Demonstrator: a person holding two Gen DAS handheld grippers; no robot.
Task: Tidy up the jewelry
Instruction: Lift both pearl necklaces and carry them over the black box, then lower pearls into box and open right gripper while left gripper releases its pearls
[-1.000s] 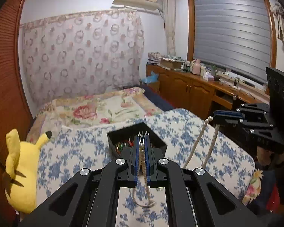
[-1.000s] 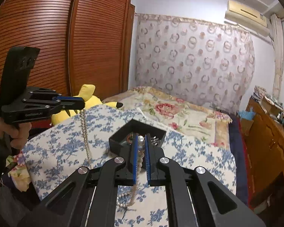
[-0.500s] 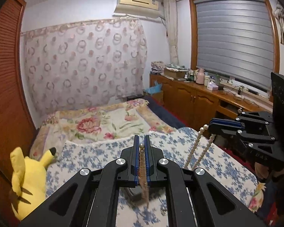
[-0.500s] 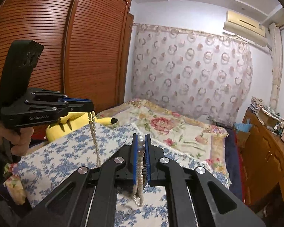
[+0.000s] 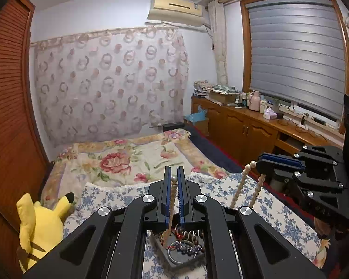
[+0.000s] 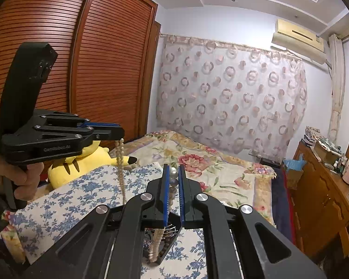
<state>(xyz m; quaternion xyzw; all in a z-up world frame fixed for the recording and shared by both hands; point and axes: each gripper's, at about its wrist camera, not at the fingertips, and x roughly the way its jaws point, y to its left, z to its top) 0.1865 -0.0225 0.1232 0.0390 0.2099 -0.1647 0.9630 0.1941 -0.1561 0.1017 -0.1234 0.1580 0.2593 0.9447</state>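
Note:
A pearl necklace (image 5: 241, 184) hangs between my two grippers, above the blue-flowered cloth (image 5: 279, 207). My left gripper (image 5: 173, 174) is shut on one part of it, with a pearl showing at the fingertips and the strand dropping behind the fingers. My right gripper (image 6: 173, 172) is shut on another part, pearls (image 6: 173, 181) stacked between its blue pads. Each gripper shows in the other's view: the right gripper (image 5: 259, 162) at the right, the left gripper (image 6: 119, 134) at the left, held by a hand (image 6: 23, 176). Below them sits a black jewelry box (image 5: 186, 259) holding rings and beads.
A yellow plush toy (image 5: 38, 220) lies at the left edge of the cloth. Beyond is a bed with a flowered quilt (image 5: 128, 160). A wooden wardrobe (image 6: 93, 69) stands at the left, a low wooden cabinet (image 5: 244, 130) with bottles at the right.
Both grippers have risen with the necklace, lifting its strands off the cloth. The black box, earlier ahead of the fingertips, now lies low beneath them.

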